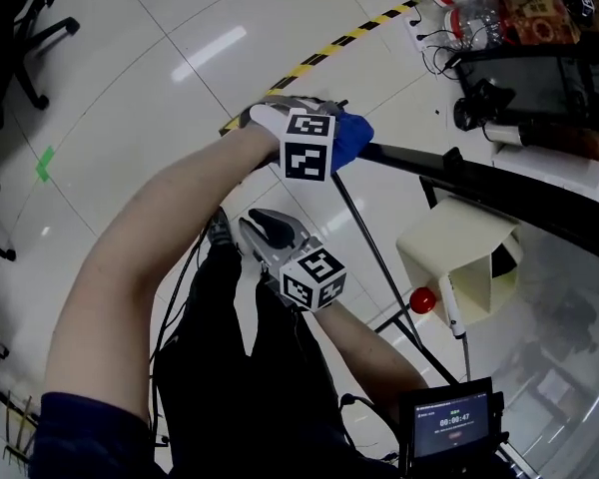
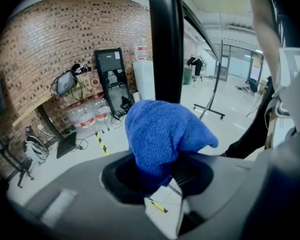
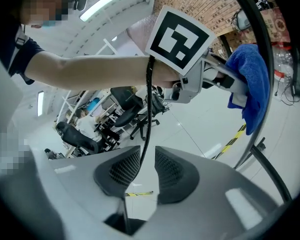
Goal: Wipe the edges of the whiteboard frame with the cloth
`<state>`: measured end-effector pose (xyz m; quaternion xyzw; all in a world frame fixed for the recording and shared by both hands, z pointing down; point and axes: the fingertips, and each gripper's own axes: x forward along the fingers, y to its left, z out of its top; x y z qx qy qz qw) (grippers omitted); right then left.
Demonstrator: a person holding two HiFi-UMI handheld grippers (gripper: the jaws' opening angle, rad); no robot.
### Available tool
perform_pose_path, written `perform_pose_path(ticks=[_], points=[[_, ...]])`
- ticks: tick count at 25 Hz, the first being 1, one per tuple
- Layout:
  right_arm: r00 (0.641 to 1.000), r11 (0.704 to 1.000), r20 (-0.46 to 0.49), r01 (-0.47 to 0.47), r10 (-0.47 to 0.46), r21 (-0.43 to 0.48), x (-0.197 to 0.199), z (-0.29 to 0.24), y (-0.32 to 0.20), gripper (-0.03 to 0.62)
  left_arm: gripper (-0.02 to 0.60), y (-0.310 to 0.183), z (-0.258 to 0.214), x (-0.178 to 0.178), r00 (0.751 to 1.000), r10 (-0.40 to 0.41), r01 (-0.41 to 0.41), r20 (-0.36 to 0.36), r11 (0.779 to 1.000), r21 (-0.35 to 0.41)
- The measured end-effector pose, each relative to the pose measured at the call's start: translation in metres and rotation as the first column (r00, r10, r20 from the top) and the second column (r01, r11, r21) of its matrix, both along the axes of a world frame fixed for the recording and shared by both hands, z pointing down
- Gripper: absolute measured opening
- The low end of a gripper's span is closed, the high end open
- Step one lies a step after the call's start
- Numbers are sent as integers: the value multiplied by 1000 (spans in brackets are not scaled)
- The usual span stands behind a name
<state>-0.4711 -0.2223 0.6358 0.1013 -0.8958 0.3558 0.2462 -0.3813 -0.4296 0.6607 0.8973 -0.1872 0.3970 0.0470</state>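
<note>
Clamping fluffy blue cloth (image 2: 162, 134) in left gripper (image 2: 160, 176) fingers, masking black metal frame bar (image 2: 165, 44); holding right gripper (image 3: 147, 171) fingers narrowly apart (black cable (image 3: 149, 109) crossing).

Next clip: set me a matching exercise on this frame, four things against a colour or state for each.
Things:
1. cloth
2. left gripper
3. right gripper
4. floor tape

Colours or states:
A. yellow and black stripes
B. shut on the cloth
C. blue
D. jaws slightly apart, gripping nothing

Pairs: 1-C, 2-B, 3-D, 4-A
</note>
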Motion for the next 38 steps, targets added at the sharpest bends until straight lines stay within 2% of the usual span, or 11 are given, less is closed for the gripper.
perform_pose_path(ticks=[7, 14, 20, 25, 28, 33, 38], points=[[999, 998, -28, 39, -38, 42, 7, -30, 4, 95, 138, 0, -43, 3, 1000, 23, -23, 6, 1000, 20], [999, 997, -35, 15, -12, 75, 9, -61, -8, 95, 140, -1, -90, 6, 998, 63, -63, 13, 997, 49], [998, 992, -38, 57, -53, 111, 10, -85, -4, 94, 140, -1, -121, 7, 998, 61, -62, 24, 995, 78], [999, 994, -33, 9, -5, 111, 12, -99, -2, 92, 141, 7, -138, 8, 995, 87, -91, 40, 991, 94], [999, 992, -35, 12, -7, 125, 7, -106, -1, 92, 141, 10, -144, 5, 994, 99, -104, 49, 990, 99], [998, 987, -47, 39, -32, 158, 1, -127, 2, 92, 141, 14, -160, 3, 998, 57, -56, -21, 997, 49], [999, 981, -29, 31, -26, 192, -3, -154, 1, 92, 140, 13, -176, -4, 998, 7, -4, -64, 999, 52]])
